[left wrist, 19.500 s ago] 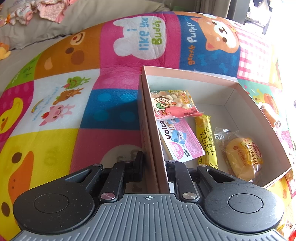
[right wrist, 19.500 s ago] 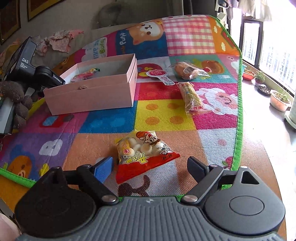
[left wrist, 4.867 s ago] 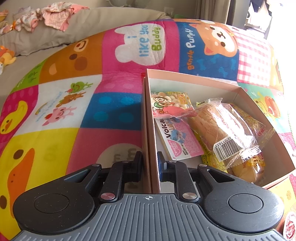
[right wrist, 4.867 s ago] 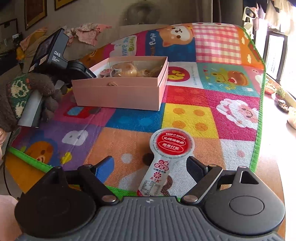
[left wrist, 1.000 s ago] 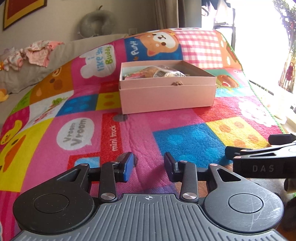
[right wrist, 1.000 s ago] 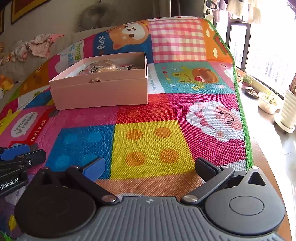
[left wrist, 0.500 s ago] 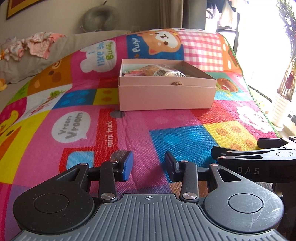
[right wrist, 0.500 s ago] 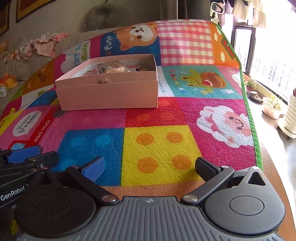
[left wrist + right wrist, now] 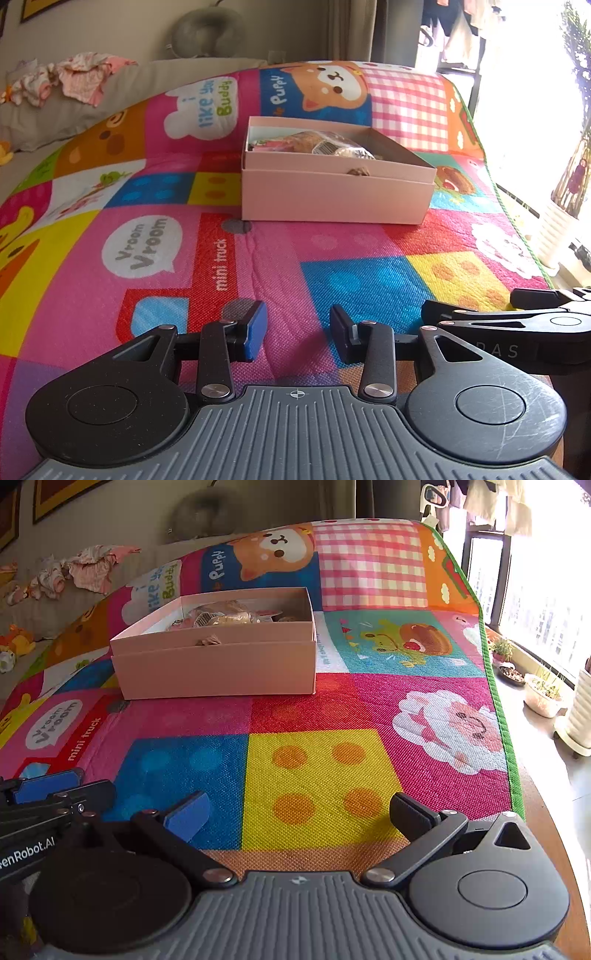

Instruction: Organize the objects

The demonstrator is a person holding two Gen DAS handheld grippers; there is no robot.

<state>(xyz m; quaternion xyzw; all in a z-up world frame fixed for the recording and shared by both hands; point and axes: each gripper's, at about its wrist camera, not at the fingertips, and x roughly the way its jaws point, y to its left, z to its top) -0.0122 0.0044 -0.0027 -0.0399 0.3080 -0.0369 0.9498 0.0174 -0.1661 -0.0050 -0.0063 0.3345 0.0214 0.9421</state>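
Note:
A pink box stands on the colourful play mat, well ahead of both grippers; it also shows in the right wrist view. It holds several wrapped snacks, with wrappers showing over the rim. My left gripper is open and empty, low over the mat's near part. My right gripper is wide open and empty, over the yellow square. The right gripper shows at the right edge of the left wrist view.
A grey cushion with crumpled pink clothes lies at the back left. The mat's green edge runs along the right, with floor and plant pots by a bright window beyond. The left gripper's fingers show at the left edge.
Both grippers have drawn back slightly from the box and tilted; the box looks a little farther off. Both jaws stay open and empty.

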